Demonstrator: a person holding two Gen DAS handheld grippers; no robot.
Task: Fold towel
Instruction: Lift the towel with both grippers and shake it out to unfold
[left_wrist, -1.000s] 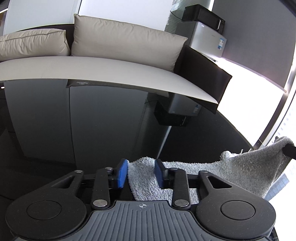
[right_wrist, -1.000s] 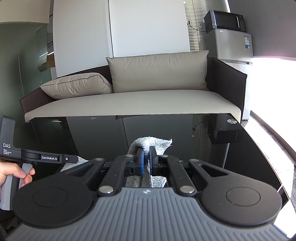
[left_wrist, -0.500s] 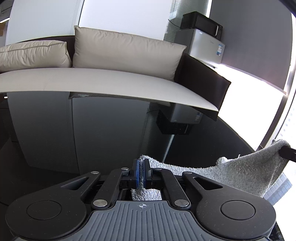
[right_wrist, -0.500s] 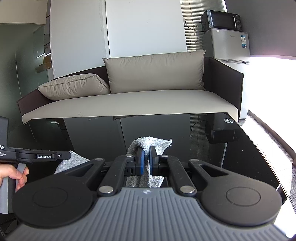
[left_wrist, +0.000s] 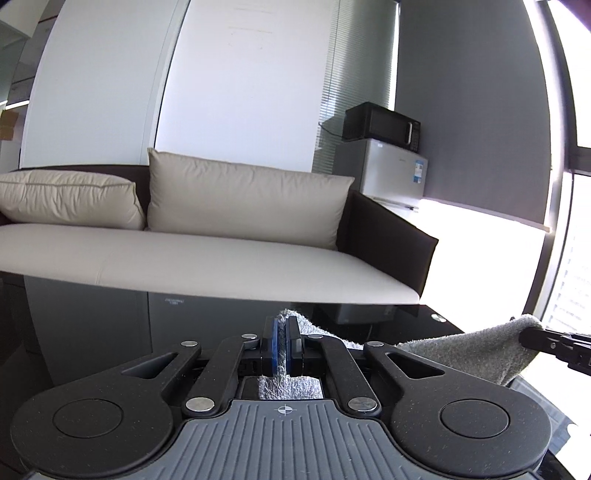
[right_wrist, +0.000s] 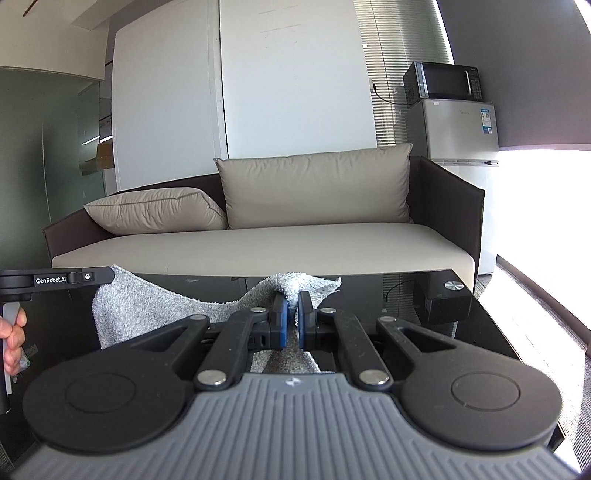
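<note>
Left gripper (left_wrist: 283, 341) clamped tight on towel (left_wrist: 469, 350) corner; right gripper (right_wrist: 291, 321) pinching other corner at 12 o'clock; towel slung between, above table (right_wrist: 476, 317); risk: thin grip slipping, cloth sagging, crooked fold

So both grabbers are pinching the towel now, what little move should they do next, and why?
Probably carry both pinched corners forward together and lay them over the far edge. The left gripper and the right gripper are each shut on a corner of the towel, which hangs slack between them above the black table, so the fold itself is not yet made.
</note>
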